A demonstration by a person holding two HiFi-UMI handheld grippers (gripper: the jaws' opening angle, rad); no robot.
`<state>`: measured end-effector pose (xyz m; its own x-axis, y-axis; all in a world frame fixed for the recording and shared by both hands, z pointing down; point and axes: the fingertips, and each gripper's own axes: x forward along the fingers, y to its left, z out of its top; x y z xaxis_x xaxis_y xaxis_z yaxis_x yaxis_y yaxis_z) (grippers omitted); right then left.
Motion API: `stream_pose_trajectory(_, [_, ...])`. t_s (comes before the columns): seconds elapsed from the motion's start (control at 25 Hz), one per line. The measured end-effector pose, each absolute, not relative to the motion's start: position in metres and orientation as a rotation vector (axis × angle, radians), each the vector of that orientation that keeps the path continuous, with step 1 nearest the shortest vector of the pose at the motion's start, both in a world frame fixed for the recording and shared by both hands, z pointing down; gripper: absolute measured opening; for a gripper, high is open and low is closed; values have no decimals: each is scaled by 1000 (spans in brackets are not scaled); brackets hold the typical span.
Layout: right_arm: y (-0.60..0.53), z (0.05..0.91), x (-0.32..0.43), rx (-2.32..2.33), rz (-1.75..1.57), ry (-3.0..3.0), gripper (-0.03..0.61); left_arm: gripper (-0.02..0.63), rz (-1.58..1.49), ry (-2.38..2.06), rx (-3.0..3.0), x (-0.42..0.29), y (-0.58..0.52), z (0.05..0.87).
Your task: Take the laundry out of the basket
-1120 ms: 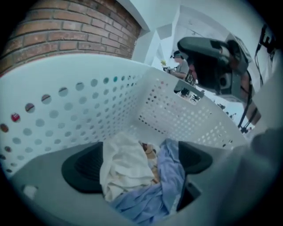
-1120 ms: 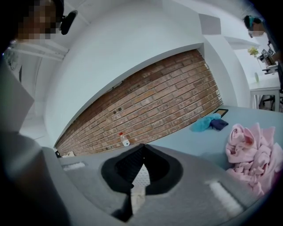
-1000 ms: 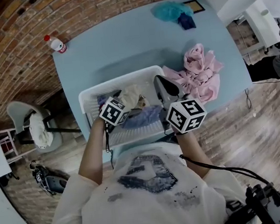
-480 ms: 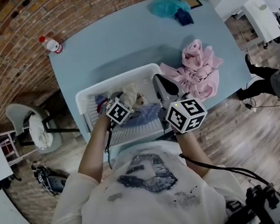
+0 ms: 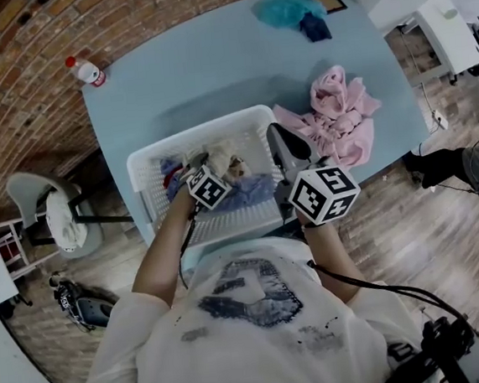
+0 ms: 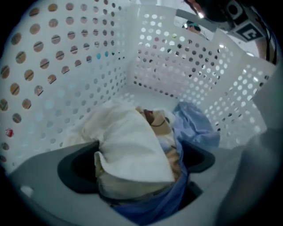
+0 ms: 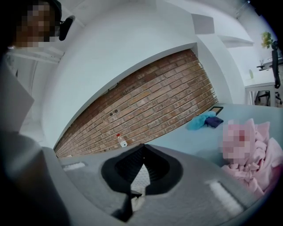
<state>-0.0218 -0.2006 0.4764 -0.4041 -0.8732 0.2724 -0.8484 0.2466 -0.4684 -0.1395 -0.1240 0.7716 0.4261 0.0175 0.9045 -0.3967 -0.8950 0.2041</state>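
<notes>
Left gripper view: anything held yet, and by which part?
Nothing clamped yet. The left gripper has its jaws wide apart around the bunched top of the cream cloth, blue cloth beside it, inside the basket.

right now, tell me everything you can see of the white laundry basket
The white rectangular plastic basket stands upright on the light blue table, near its front edge, walls pierced with round holes. Inside lie a cream cloth and a light blue garment. The left gripper reaches in, fingers either side of the cloth. Pink clothes lie beside it.
</notes>
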Motion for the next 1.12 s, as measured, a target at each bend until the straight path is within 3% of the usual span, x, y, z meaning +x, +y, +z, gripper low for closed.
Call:
stream_pose_trajectory(0.44, [-190,475,-23,-1688,-864,2447,-3,540,1530,-377,2326,-145,-129,780])
stream_pose_trajectory(0.52, [-186,475,-21,-1692,-865,2441,-3,481,1544,-360,2327,-144,-127,777])
stream_pose_trajectory(0.64, [-181,475,-17,-1699,-862,2433,-3,302,1565,-305,2327,-142,-119,772])
stream_pose_trajectory(0.72, [-180,474,-17,-1701,-860,2430,-3,251,1582,-266,2325,-141,-116,770])
stream_pose_trajectory(0.88, [-175,470,-17,-1704,-856,2426,-3,191,1595,-220,2311,-142,-114,760])
stream_pose_trajectory(1.12, [-168,467,-15,-1700,-858,2420,-3,173,1592,-208,2186,-155,-109,736])
